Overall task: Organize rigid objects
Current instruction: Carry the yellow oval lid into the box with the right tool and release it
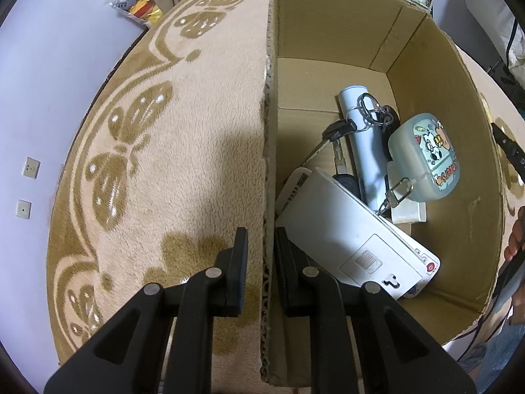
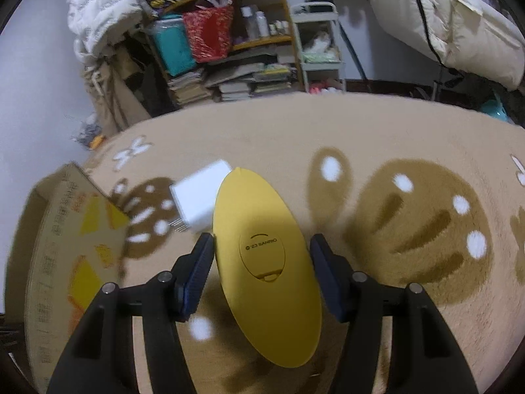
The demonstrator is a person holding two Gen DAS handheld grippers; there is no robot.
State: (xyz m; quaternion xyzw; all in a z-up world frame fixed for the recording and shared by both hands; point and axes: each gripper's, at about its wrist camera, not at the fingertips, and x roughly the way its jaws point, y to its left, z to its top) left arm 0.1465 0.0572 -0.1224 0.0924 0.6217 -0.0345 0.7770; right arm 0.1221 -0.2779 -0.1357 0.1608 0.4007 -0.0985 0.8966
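In the left wrist view my left gripper (image 1: 261, 239) straddles the near wall of an open cardboard box (image 1: 328, 26), one finger outside and one inside, shut on that wall. Inside the box lie a white flat device (image 1: 354, 239), a pale blue tube (image 1: 364, 151), a bunch of keys (image 1: 344, 131) and a pale green case with cartoon stickers (image 1: 423, 157). In the right wrist view my right gripper (image 2: 262, 243) is shut on a yellow oval object (image 2: 262, 279), held above the carpet. A white charger plug (image 2: 203, 193) lies on the carpet just beyond it. The cardboard box (image 2: 49, 246) stands at the left.
A beige carpet (image 1: 197, 164) with brown butterfly patterns covers the floor. A snack bag (image 1: 137, 3) lies at its far edge. A crowded shelf (image 2: 229, 32), a white cart (image 2: 318, 42) and hanging jackets (image 2: 459, 16) stand along the wall. A person's hand (image 1: 516, 239) shows beside the box.
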